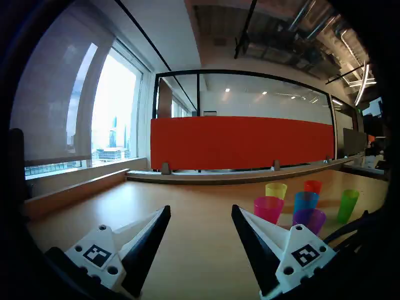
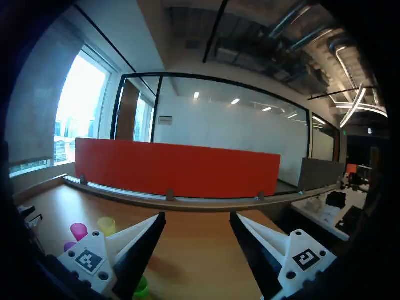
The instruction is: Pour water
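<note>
Left gripper (image 1: 200,207) and right gripper (image 2: 197,214) hang with jaws apart above the wooden table (image 1: 200,240); coloured cups (image 1: 305,200) cluster nearby, red divider (image 1: 240,142) behind.

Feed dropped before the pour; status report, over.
Left gripper open, empty. Right gripper open, empty. Six coloured cups upright on table, right of left gripper. Nothing blocking them.

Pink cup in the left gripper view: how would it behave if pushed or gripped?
The pink cup looks like thin translucent plastic, so probably light and a bit squeezable. It narrows toward its base, so a high push might tip it. The table looks smooth; a low push would likely slide it.
</note>
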Demonstrator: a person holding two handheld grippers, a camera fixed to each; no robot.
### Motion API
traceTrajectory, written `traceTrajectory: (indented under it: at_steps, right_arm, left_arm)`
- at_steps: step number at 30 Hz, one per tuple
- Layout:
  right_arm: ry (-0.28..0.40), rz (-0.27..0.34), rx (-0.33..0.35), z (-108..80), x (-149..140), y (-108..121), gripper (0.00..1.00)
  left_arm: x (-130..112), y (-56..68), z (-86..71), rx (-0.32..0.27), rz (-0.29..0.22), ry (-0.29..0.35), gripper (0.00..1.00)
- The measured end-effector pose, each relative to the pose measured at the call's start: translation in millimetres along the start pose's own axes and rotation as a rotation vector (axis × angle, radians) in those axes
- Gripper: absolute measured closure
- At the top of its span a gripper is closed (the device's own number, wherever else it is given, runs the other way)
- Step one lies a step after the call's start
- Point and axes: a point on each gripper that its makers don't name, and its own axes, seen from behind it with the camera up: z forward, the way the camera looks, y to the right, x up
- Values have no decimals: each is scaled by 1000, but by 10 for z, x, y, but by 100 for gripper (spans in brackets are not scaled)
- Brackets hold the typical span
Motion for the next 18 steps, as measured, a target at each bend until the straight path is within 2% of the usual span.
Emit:
traceTrajectory:
  at_steps: [6, 11, 18]
  right_arm:
    - [35, -3, 4, 44, 188, -10, 0]
    - [54, 38, -3, 100, 318, 39, 1]
    - [70, 70, -12, 164, 294, 102, 1]
  left_arm:
    - [0, 5, 2, 0, 0, 0, 10]
    - [0, 4, 3, 0, 0, 0, 10]
    - [-5, -4, 6, 0, -1, 0, 10]
